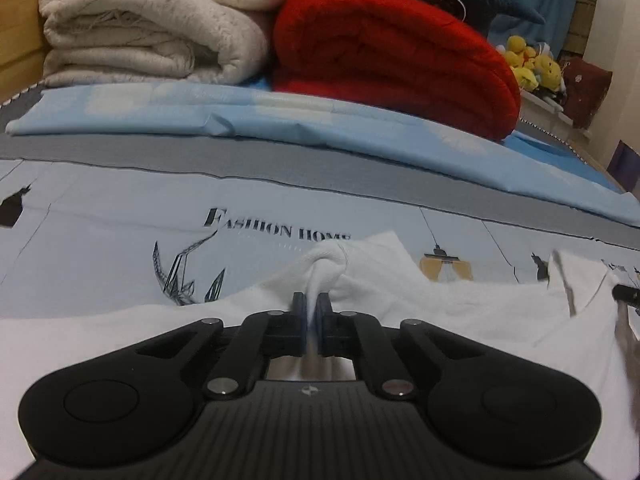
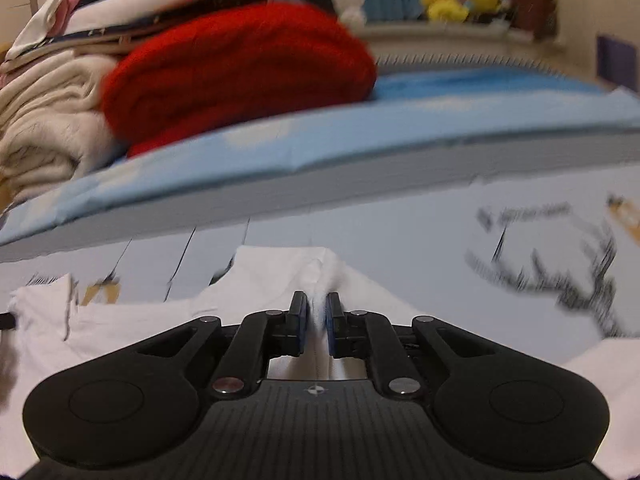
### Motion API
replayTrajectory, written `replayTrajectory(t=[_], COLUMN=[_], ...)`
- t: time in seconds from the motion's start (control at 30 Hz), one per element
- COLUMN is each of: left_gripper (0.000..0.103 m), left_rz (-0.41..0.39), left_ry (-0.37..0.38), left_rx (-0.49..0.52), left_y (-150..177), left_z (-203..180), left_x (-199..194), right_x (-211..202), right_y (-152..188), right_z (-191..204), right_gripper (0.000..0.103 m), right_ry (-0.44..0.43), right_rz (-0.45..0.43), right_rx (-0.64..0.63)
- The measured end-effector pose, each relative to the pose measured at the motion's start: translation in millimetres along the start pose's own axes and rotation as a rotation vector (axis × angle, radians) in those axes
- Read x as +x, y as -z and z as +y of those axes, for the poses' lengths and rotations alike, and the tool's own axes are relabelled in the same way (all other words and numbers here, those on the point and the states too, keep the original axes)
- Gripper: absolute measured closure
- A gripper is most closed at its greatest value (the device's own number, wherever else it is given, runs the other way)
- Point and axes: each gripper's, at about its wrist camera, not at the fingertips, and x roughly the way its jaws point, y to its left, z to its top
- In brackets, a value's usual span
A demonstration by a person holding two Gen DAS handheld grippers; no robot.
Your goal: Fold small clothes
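A small white garment [image 1: 400, 280] lies spread on a printed pale bedsheet [image 1: 120, 216]. In the left wrist view my left gripper [image 1: 311, 300] is shut on a bunched fold of its far edge, and the cloth puckers up just beyond the pads. In the right wrist view my right gripper [image 2: 316, 300] is shut on another pinched ridge of the white garment [image 2: 260, 276], which runs back between the fingers. The rest of the garment spreads under and beside both grippers.
Behind the sheet lies a folded light-blue cover [image 1: 280, 120]. On it rest a cream folded blanket [image 1: 152, 24] and a red rolled blanket [image 1: 392, 56]. Yellow plush toys [image 1: 532, 64] sit on a white ledge at the far right. A dark object [image 1: 626, 293] pokes in at the right edge.
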Motion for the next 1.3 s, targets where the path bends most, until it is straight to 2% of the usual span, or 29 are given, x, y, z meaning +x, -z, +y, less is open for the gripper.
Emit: replayTrajectory(t=[0.07,0.2,0.27,0.3,0.33,0.37,0.43,0.5,0.57,0.67,0.77,0.87,0.93,1.0,1.07,1.2,1.3], left_gripper=[0.095,0.093,0.085,0.074,0.061,0.061,0.059,0.059,0.059,0.059,0.059,0.059,0.059,0.059,0.058,0.057,0.057], left_rz=[0.051,0.019,0.052,0.105,0.197,0.275,0.238,0.282,0.304,0.376,0.444,0.492,0.510,0.520,0.524,0.531,0.498], left_ry=[-0.031,0.040,0.118,0.156,0.189,0.188,0.130,0.122,0.144,0.166,0.156,0.084,0.064,0.021,-0.020,-0.078,-0.015], left_rx=[0.001,0.070,0.106,0.123,0.142,0.166,0.258,0.265,0.221,0.185,0.214,0.303,0.352,0.371,0.339,0.141,-0.072], left_y=[-2.3,-2.4,5.0,11.8,21.2,28.0,38.0,39.3,41.0,60.4,101.4,148.2,173.5,189.6,199.6,212.7,218.9], left_z=[-2.4,-12.8,-18.2,-19.7,-21.4,-23.9,-31.6,-32.0,-25.9,-25.7,-38.1,-52.5,-53.3,-43.0,-22.6,30.7,57.9], left_x=[1.8,-20.7,-25.2,-23.9,-18.1,-11.6,-28.6,-42.7,-62.2,-96.3,-129.9,-163.5,-187.0,-211.3,-235.0,-271.0,-285.3], right_x=[3.3,-4.0,-2.7,3.4,6.8,3.7,-11.3,-33.3,-58.1,-106.1,-153.7,-203.6,-232.7,-258.8,-276.9,-285.2,-281.6], right_y=[-3.0,-3.3,3.6,9.5,14.8,20.0,20.4,17.3,15.9,18.5,27.1,44.9,59.9,82.8,110.5,164.7,185.4], right_z=[2.8,-1.5,-4.0,-5.6,-6.8,-9.2,-13.7,-21.7,-27.7,-31.3,-29.8,-28.8,-28.9,-30.8,-35.8,-55.7,-63.1], right_gripper=[0.089,0.085,0.085,0.085,0.085,0.085,0.084,0.083,0.083,0.083,0.082,0.079,0.077,0.069,0.065,0.065,0.065], right_ry=[0.028,0.032,0.021,0.018,0.035,0.080,0.124,0.131,0.131,0.090,0.060,0.035,0.018,0.010,0.021,0.096,0.130], right_rz=[0.017,0.032,0.082,0.163,0.224,0.241,0.243,0.236,0.244,0.244,0.246,0.264,0.275,0.289,0.321,0.459,0.519], right_rx=[-0.041,-0.063,-0.082,-0.094,-0.102,-0.112,-0.114,-0.078,-0.065,-0.049,-0.029,0.025,0.053,0.075,0.094,0.191,0.218])
